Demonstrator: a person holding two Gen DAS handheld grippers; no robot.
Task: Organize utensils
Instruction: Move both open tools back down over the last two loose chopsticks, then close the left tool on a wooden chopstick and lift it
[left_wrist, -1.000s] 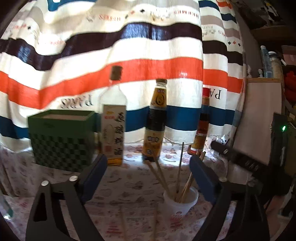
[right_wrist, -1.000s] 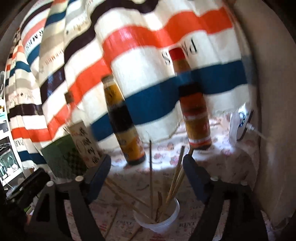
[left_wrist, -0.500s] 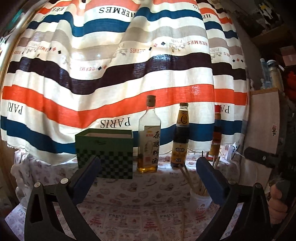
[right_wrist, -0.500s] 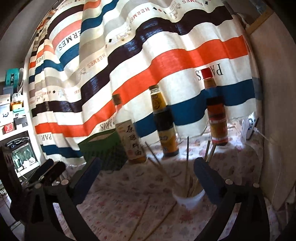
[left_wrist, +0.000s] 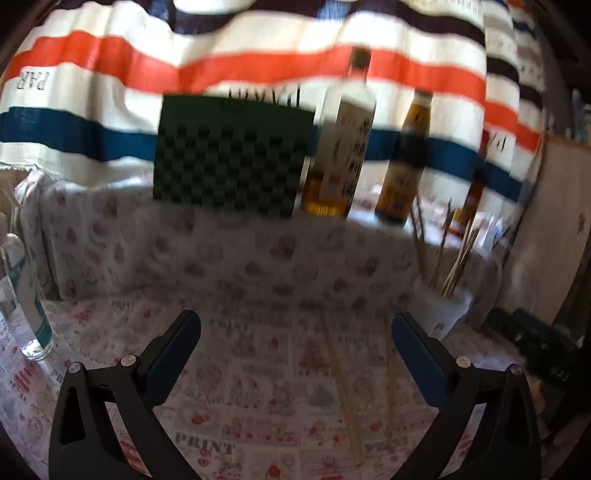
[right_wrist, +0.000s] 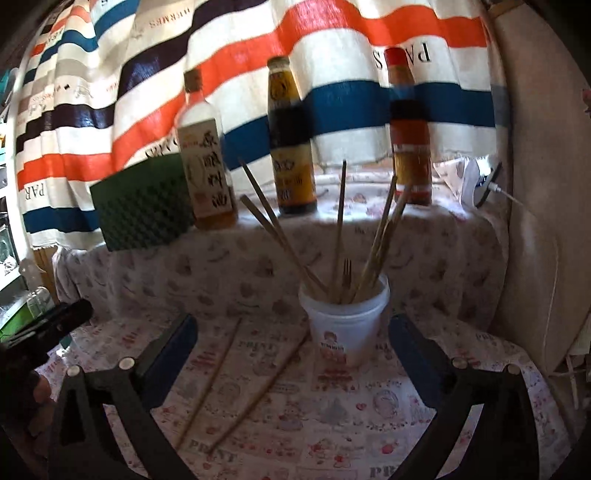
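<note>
Both wrist views show a change of vantage against the pictures half a second earlier: the cameras have dropped and tilted toward the printed red-and-white tablecloth (right_wrist: 332, 413), so the loose utensils now fill the lower field. The left view is motion-blurred, suggesting that this hand is still travelling. In all likelihood, a pick of a loose stick is being set up.

The white plastic cup (right_wrist: 345, 325) stands at 12 o'clock from the right gripper (right_wrist: 291, 350), just beyond its fingertips; it holds several upright bamboo chopsticks (right_wrist: 338, 229) and a small fork whose tines show at the rim. Two loose bamboo chopsticks (right_wrist: 266, 387) lie flat on the cloth at 10 to 11 o'clock of the cup, their far ends near its base. In the left view the same pair (left_wrist: 341, 391) lies between the jaws, running from 12 towards 6 o'clock.

The left gripper (left_wrist: 295, 354) hovers above the cloth, its blue-padded fingers (left_wrist: 173, 354) wide apart and holding nothing. The right gripper likewise hangs with fingers spread and empty.

Background, at 12 o'clock: a green chequered box (left_wrist: 232, 155), a clear bottle of amber liquid (left_wrist: 340, 147), a dark sauce bottle (right_wrist: 291, 147), a red-capped sauce bottle (right_wrist: 408, 129), and the striped curtain (right_wrist: 332, 44).
</note>
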